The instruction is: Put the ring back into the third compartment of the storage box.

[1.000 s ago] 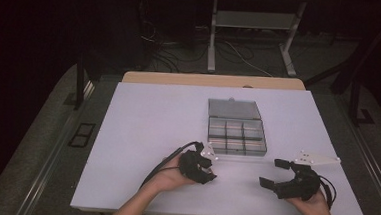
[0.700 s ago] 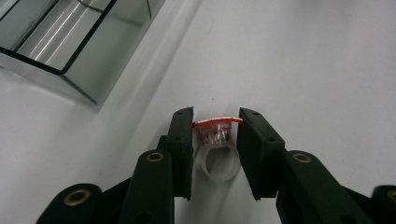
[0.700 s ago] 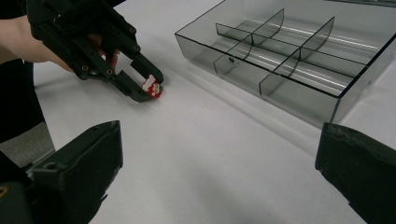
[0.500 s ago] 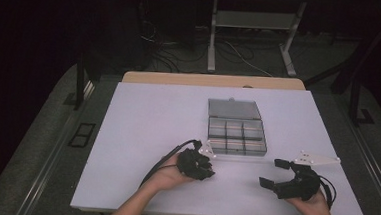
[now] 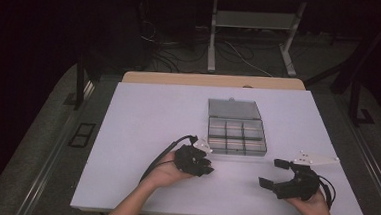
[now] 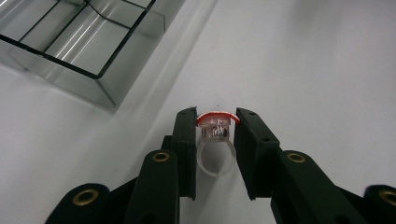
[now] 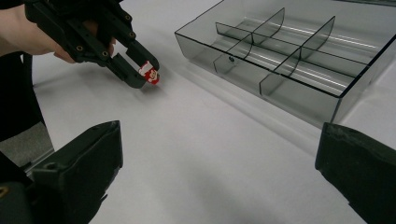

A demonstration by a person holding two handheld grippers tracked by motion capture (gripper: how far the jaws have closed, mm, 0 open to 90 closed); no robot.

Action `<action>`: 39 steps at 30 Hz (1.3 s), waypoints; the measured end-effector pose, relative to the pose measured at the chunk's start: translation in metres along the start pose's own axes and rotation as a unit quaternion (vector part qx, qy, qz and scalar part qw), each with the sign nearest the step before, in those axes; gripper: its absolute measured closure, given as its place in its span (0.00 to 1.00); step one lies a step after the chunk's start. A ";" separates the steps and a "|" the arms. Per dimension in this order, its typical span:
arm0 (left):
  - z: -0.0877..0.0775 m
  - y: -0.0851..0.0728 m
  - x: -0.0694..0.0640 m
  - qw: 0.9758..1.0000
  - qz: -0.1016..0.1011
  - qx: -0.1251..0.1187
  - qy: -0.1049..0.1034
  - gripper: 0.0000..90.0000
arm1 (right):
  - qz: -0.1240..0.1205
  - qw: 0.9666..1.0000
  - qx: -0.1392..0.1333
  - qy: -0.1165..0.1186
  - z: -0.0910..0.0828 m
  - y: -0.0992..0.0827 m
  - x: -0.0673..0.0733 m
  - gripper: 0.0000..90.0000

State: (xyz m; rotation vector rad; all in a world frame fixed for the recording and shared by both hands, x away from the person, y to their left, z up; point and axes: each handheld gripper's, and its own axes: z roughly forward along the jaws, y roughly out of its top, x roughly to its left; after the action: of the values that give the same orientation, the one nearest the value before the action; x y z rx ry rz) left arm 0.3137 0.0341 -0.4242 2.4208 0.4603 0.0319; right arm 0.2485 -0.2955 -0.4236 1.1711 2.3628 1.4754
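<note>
My left gripper [image 6: 215,115] is shut on a small toy ring [image 6: 214,156] with a clear band and a red and white top, low over the white table. In the right gripper view the ring [image 7: 149,73] shows between that gripper's black jaws [image 7: 144,74] at the upper left. From above, the left gripper [image 5: 202,166] sits just in front of the left corner of a clear compartment box [image 5: 236,152]. My right gripper [image 5: 270,172] rests open to the right, nothing between its jaws [image 7: 220,128].
The clear box [image 7: 261,93] has several compartments and an open lid [image 5: 233,108] lying behind it. One box corner [image 6: 100,77] stands up and to the left of the left jaws. The white table [image 5: 142,124] spreads wide to the left.
The left hand has shifted slightly in front of the box. The right hand has stayed put.
</note>
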 end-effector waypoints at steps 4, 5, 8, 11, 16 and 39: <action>-0.003 0.004 0.000 1.000 -0.001 -0.003 0.000 0.77 | 0.001 1.000 -0.002 0.001 -0.001 0.000 0.000 0.01; -0.004 0.005 0.001 1.000 0.003 -0.001 0.000 0.77 | 0.000 1.000 -0.002 0.001 -0.001 0.000 0.000 0.01; -0.007 0.009 0.001 1.000 0.003 -0.005 -0.002 0.77 | 0.001 1.000 -0.001 0.001 -0.001 0.000 0.000 0.01; -0.009 0.012 0.002 1.000 0.004 -0.006 -0.002 0.77 | 0.001 1.000 -0.001 0.002 -0.001 0.000 0.000 0.01; -0.013 0.018 0.003 1.000 0.010 -0.008 -0.001 0.77 | 0.003 1.000 0.000 0.002 0.000 0.000 0.000 0.01; -0.029 0.041 0.010 0.999 0.019 -0.029 0.004 0.76 | 0.003 1.000 -0.002 0.002 -0.001 0.000 -0.001 0.01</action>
State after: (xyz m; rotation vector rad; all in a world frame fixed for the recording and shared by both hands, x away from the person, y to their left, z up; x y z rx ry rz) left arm 0.3323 0.0257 -0.3771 2.3729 0.4127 0.0712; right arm 0.2488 -0.2964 -0.4233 1.1766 2.3589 1.4845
